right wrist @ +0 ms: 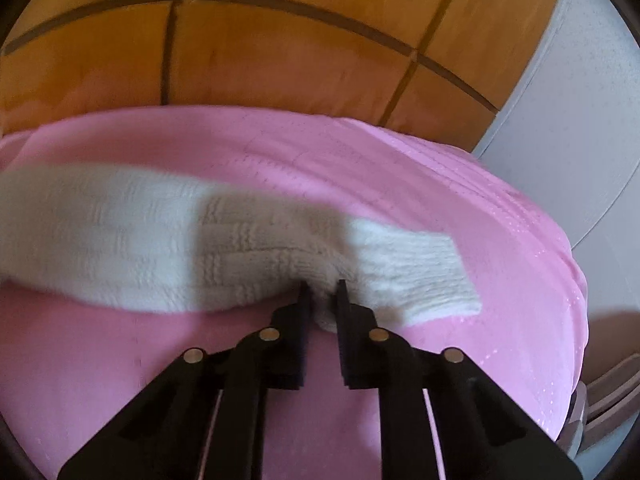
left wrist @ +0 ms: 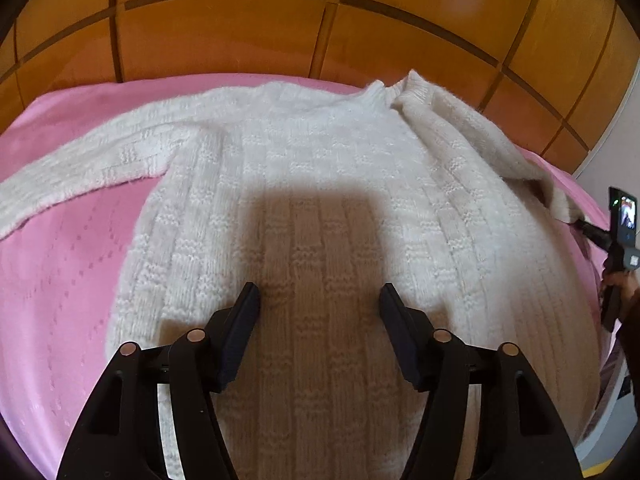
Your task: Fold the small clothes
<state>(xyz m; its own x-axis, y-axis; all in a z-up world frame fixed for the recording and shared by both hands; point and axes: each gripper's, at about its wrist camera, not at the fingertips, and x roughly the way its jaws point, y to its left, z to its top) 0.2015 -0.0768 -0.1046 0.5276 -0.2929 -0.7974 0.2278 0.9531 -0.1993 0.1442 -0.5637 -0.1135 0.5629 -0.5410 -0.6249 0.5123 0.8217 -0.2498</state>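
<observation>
You have one white knitted sweater (left wrist: 320, 184) with two sleeves, one lying out at the left (left wrist: 80, 172) and one at the right (right wrist: 240, 248). You have one pink bedspread (left wrist: 60, 264), one wooden headboard (left wrist: 224, 28) and two black grippers (left wrist: 320, 300) (right wrist: 321, 294).

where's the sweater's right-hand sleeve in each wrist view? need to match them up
Left wrist view: the sleeve runs down the right side from the collar to the right tool at the frame edge.
Right wrist view: the sleeve lies across the middle, left to right, pinched near its cuff by the right tool.
Shared landmark: the pink bedspread under it.
</observation>
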